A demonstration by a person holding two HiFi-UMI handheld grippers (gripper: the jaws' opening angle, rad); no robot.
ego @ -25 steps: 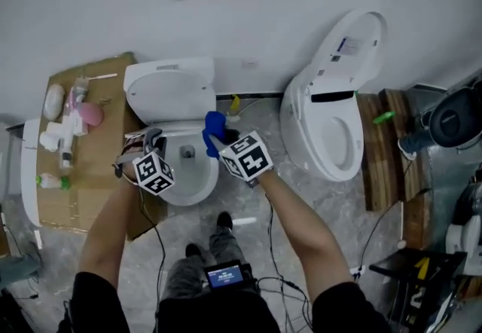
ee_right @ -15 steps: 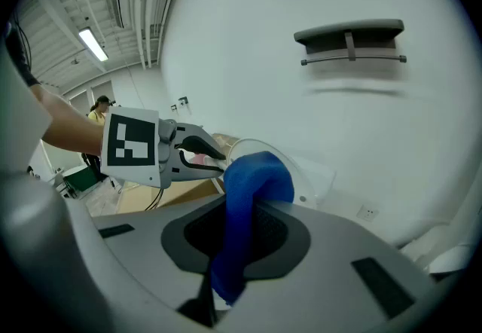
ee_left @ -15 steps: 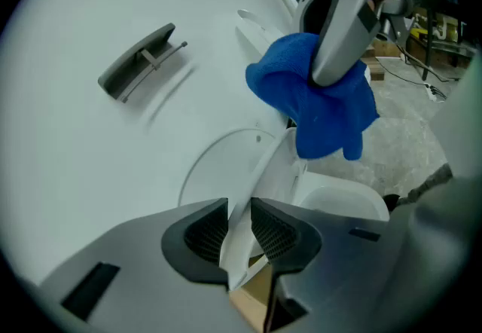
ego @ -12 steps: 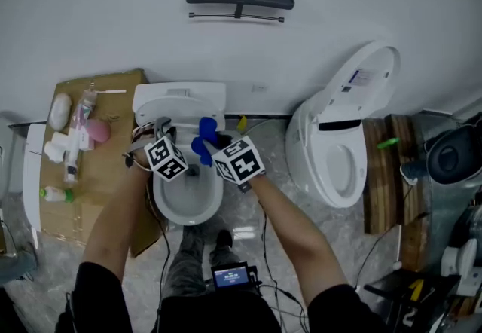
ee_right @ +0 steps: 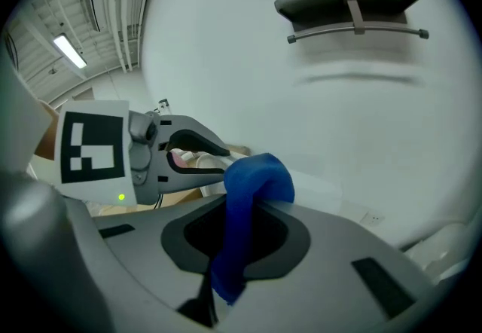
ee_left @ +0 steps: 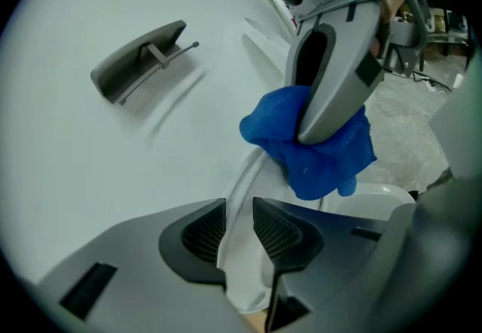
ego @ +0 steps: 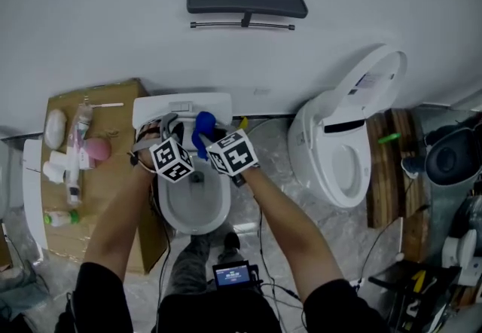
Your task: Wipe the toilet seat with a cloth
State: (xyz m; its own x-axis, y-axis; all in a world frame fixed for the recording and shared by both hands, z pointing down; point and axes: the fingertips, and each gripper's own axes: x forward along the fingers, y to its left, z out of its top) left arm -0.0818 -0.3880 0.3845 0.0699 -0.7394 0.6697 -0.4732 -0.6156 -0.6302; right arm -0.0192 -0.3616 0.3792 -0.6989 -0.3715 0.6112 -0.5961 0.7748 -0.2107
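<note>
**Head view:** A person stands over the toilet [ego: 169, 207], both grippers raised at its back by the tank [ego: 181, 105]. A second ago they were lower, the left gripper [ego: 167, 132] at the left rim of the bowl [ego: 190, 208] and the right gripper [ego: 212, 140] over it. The blue cloth [ego: 202, 125] rides in the right gripper, just in front of the tank. A second toilet [ego: 331, 173] stands to the right, lid up.

**Left gripper view:** The jaws stand apart and have just been opening. A thin white edge [ee_left: 242, 173] of the toilet runs between the pads [ee_left: 280, 232] — whether it touches them is unclear. Beyond, the right gripper holds the cloth bunched at its jaws, against the white wall [ee_left: 83, 173] with its dark shelf [ee_left: 139, 60].

**Right gripper view:** The jaws are clamped on a strip of the cloth, which loops up over them — the left gripper sits just to the left.
</note>
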